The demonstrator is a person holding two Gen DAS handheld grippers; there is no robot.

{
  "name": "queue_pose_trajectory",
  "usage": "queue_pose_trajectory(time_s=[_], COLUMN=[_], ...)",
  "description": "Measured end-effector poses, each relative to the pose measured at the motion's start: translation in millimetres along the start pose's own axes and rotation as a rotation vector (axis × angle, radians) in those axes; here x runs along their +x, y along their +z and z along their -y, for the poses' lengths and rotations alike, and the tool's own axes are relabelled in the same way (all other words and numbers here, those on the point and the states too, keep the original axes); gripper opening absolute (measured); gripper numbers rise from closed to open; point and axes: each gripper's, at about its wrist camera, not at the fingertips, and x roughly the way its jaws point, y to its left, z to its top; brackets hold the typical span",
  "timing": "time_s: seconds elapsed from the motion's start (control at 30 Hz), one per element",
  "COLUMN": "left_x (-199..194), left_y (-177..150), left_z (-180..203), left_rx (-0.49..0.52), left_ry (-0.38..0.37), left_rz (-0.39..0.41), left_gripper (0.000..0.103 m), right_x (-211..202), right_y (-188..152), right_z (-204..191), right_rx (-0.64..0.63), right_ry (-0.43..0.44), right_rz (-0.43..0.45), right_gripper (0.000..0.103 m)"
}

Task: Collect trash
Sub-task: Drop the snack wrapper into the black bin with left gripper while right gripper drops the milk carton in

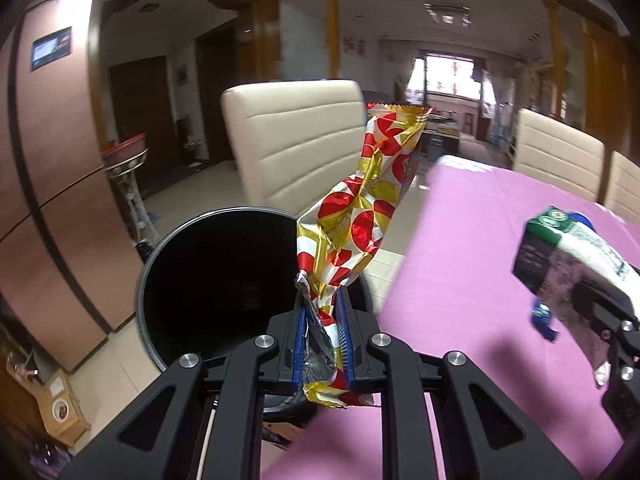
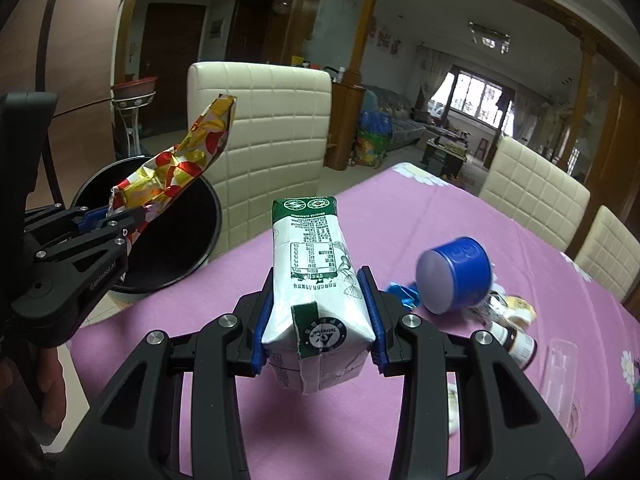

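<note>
My left gripper (image 1: 322, 300) is shut on the lower end of a crumpled red, gold and white snack wrapper (image 1: 368, 216), which sticks up above a round black bin (image 1: 140, 280) beside the table. In the right wrist view the same wrapper (image 2: 180, 164) and left gripper (image 2: 120, 216) hang over the bin (image 2: 218, 216). My right gripper (image 2: 319, 276) is shut on a white and green drink carton (image 2: 316, 248), held lengthwise above the pink tablecloth (image 2: 440, 216). The carton (image 1: 560, 248) also shows at the right of the left wrist view.
On the cloth to the right lie a blue round tin (image 2: 452, 276), a blue foil scrap (image 2: 404, 294), a small brown bottle (image 2: 516, 340) and a clear plastic tray (image 2: 560, 372). Cream chairs (image 2: 260, 128) line the table edges. A hand (image 2: 48, 384) holds the left gripper.
</note>
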Motion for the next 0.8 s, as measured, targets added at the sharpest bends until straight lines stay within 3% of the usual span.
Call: queue_pose_trajectory(time_s=[0.07,0.13,0.17,0.27,0.8], left_x=[6.0,7.0,5.7,0.2,6.1], left_y=[1.5,0.5,-0.2,-2.0,-14.0], left_z=[-14.8,-30.7,-36.9,-51.7,-88.7], left_rx=[-0.036,-0.096,-0.121,-0.151,-0.152], left_ry=[0.011,0.004,0.001,0.027,0.164], left_rz=[-0.016,-0.014,0.002,0.042,-0.016], left_gripper=[0.033,0.085,0.090,0.093,0.093], right_x=[1.7,2.9,3.6,5.1,20.4], right_y=[5.0,10.1,12.5,18.6,40.3], right_z=[-6.5,-13.7,-16.8,-26.4,-94.4], right_rx=[-0.010,-0.018,-0.023,-0.039,-0.135], right_ry=[0.010,0.021,0.026,0.038,0.188], right_rz=[0.005,0.007,0.009,0.016,0.011], right_gripper=[0.040,0.040,0.040,0.040,0.040])
